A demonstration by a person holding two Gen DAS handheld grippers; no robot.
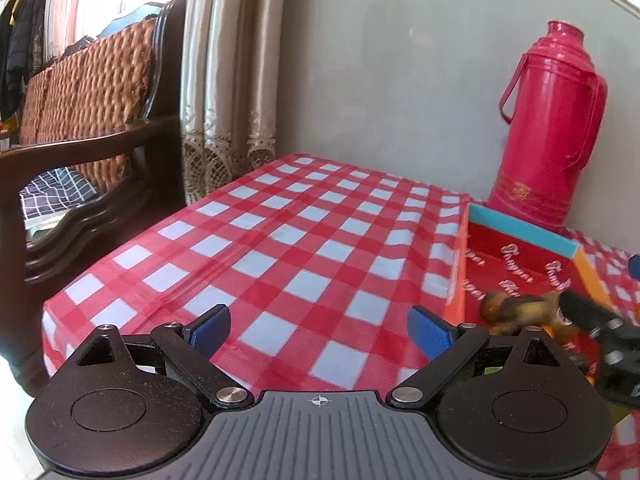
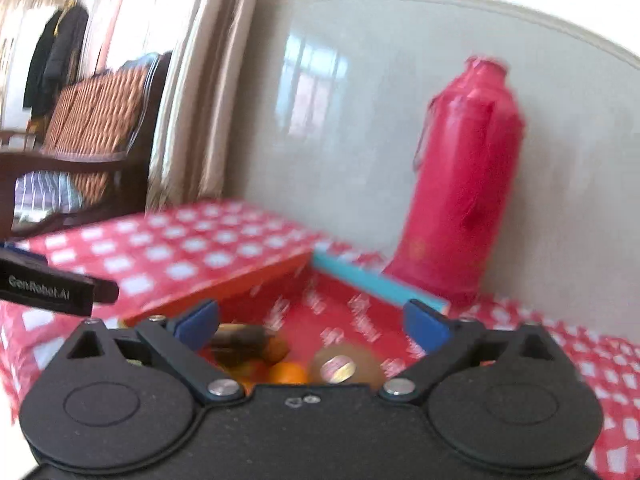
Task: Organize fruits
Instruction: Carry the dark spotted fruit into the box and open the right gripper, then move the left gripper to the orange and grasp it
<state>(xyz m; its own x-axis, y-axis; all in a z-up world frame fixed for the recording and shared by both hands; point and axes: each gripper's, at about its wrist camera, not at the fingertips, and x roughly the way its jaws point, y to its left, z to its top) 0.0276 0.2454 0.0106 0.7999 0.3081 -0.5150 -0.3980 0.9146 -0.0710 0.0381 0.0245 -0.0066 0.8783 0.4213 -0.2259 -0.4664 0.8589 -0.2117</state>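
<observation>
A red box with a blue far rim and orange side rims stands on the checked table. In the right wrist view the box holds a browned banana, an orange and a pale round fruit with a sticker. My right gripper is open just above these fruits, with nothing between its blue pads. The left wrist view shows the banana beside a black finger of the right gripper. My left gripper is open and empty over bare tablecloth, left of the box.
A tall pink thermos stands against the wall behind the box, and it also shows as the thermos in the right wrist view. The red-and-white tablecloth ends at a left edge. A dark wooden chair with a woven back and curtains lie beyond it.
</observation>
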